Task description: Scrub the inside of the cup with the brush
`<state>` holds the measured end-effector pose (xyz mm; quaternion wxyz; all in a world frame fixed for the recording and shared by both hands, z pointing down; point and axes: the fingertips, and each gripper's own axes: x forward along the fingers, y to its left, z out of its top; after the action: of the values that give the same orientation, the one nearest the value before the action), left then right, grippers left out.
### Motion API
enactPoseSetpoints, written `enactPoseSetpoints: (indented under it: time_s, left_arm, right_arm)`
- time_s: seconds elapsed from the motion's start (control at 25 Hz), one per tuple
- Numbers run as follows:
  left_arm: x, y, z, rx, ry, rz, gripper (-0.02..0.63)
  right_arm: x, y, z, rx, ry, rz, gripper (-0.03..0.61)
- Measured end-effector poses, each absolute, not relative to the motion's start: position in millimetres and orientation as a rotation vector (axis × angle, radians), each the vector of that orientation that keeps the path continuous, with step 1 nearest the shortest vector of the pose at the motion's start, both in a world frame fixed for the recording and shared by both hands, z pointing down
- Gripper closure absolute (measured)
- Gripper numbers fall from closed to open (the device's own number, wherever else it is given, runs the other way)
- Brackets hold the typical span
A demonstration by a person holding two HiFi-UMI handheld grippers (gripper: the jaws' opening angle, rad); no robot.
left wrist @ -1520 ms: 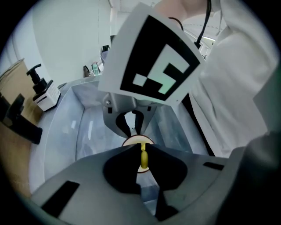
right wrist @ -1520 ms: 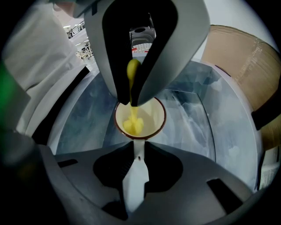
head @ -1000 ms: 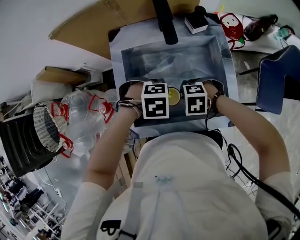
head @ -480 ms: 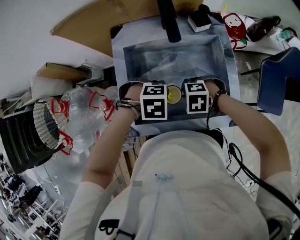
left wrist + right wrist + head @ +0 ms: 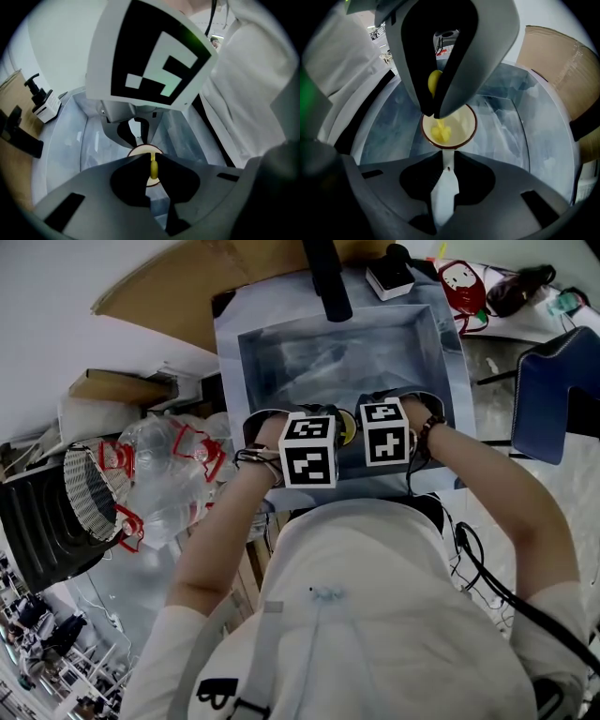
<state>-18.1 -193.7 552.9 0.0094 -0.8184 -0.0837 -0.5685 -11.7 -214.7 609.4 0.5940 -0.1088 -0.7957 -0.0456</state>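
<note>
A cream cup with a brown rim point(image 5: 450, 126) hangs over the grey basin point(image 5: 281, 352). My right gripper point(image 5: 446, 161) is shut on the cup's white handle point(image 5: 446, 185). From above, my left gripper point(image 5: 151, 161) is shut on the thin yellow brush handle point(image 5: 153, 169). The yellow brush head point(image 5: 439, 132) sits inside the cup, at its left side. In the head view the two marker cubes stand side by side, and only a sliver of the cup point(image 5: 348, 427) shows between them.
The basin's walls surround both grippers. At the basin's far rim stand a black tap point(image 5: 326, 277) and a soap dispenser point(image 5: 391, 276). Brown cardboard point(image 5: 187, 277) lies behind on the left, and a blue chair point(image 5: 553, 399) stands at the right.
The left gripper's cube has tilted and edged closer to the right one, so less of the yellow cup shows between them. The right gripper has kept still.
</note>
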Motion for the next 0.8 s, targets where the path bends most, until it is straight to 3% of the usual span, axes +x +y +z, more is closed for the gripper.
enactPoseSetpoints:
  time_s: [0.8]
  left_arm:
    - [-49.6,-209.1,560.4,-2.478,-0.283,-1.963,0.578]
  right_arm:
    - [-12.2,-214.0,609.8,-0.251,-1.853,-0.091,0.503]
